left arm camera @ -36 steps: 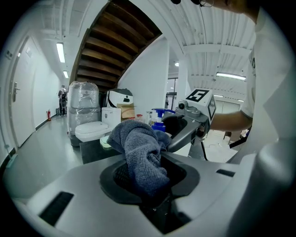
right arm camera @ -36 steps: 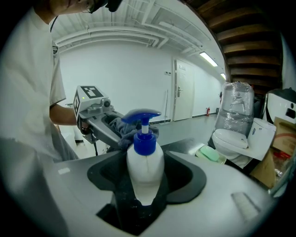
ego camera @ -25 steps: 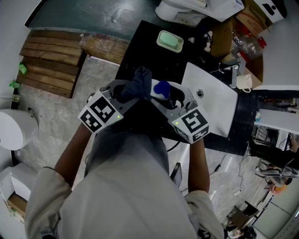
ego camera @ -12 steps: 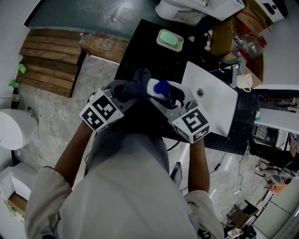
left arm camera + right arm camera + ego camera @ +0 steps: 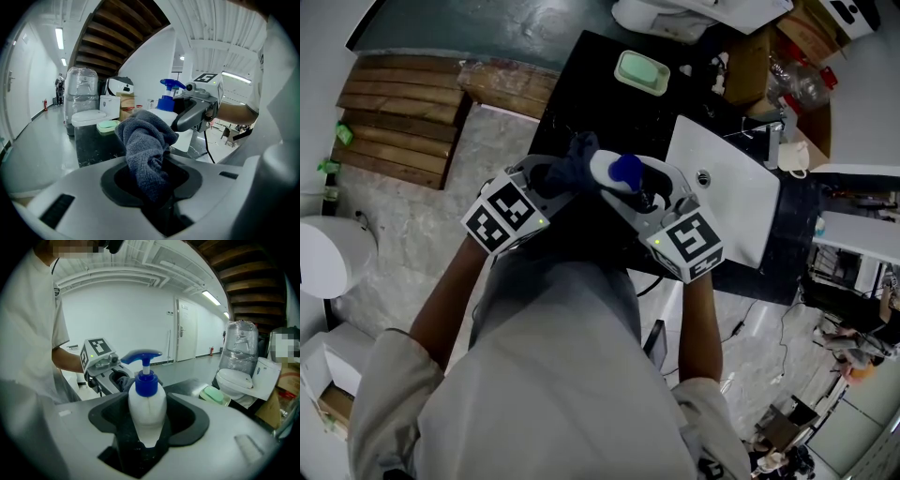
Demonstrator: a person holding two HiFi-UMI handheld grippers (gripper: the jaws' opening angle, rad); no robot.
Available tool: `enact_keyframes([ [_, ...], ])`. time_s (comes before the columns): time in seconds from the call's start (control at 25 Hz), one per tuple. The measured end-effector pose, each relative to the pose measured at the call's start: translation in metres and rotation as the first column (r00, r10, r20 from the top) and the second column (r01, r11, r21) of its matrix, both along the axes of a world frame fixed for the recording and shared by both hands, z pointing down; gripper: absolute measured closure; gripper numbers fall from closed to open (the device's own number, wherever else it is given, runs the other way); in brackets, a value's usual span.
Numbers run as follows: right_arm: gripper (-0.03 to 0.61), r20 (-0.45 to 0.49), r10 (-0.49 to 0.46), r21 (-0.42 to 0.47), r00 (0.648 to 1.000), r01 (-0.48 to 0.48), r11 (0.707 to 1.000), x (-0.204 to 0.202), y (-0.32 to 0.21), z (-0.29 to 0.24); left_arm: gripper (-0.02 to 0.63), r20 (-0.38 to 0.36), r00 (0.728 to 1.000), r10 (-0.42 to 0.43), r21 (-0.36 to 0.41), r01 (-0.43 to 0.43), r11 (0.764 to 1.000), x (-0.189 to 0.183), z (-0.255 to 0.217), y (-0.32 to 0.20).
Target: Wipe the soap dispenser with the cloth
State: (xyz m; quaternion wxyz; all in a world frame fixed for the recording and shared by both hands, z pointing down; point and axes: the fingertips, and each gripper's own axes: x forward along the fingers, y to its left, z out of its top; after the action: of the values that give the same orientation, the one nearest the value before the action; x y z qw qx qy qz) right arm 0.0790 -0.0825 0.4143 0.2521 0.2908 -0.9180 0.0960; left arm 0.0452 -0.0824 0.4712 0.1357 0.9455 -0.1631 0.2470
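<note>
Much of the soap dispenser (image 5: 606,167) is covered. In the head view only its white shoulder and blue pump head show between the two marker cubes, and the gripper bodies and the person's torso cover everything below. In the right gripper view the bottle stands upright, but its lower body sinks into the dark gap between the jaws, so its base cannot be seen. In the left gripper view the cloth (image 5: 146,143) blocks the bottle's body, and only the blue pump pokes out behind it. The cloth's lower end also disappears down into the left gripper's dark throat.

The right gripper (image 5: 146,425) has its fingers clamped on the dispenser's white sides, with the pump spout pointing toward the left gripper. The left gripper (image 5: 555,176) has its fingers closed on the dark grey cloth, which bunches up and out past the tips.

Both are held in the air over the near edge of the black countertop (image 5: 581,70), just left of the white sink basin (image 5: 736,202). In the head view the cloth's bunched end lies right against the bottle's left shoulder. The actual contact line is too small to make out.

A green soap dish (image 5: 641,72) sits near the countertop's far edge, well apart from both grippers.
</note>
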Motion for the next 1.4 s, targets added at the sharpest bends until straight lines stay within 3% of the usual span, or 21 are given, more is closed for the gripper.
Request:
enact_keyframes([
  [1.08, 0.331, 0.0, -0.008, -0.004, 1.0, 0.008, 1.0, 0.001, 0.001, 0.002, 0.505, 0.039, 0.999, -0.018, -0.101, 0.022, 0.995, 0.001, 0.041, 0.004],
  [1.4, 0.331, 0.0, -0.006, -0.006, 1.0, 0.006, 1.0, 0.0, 0.001, 0.002, 0.505, 0.036, 0.999, -0.024, -0.088, 0.027, 0.996, 0.002, 0.039, 0.004],
])
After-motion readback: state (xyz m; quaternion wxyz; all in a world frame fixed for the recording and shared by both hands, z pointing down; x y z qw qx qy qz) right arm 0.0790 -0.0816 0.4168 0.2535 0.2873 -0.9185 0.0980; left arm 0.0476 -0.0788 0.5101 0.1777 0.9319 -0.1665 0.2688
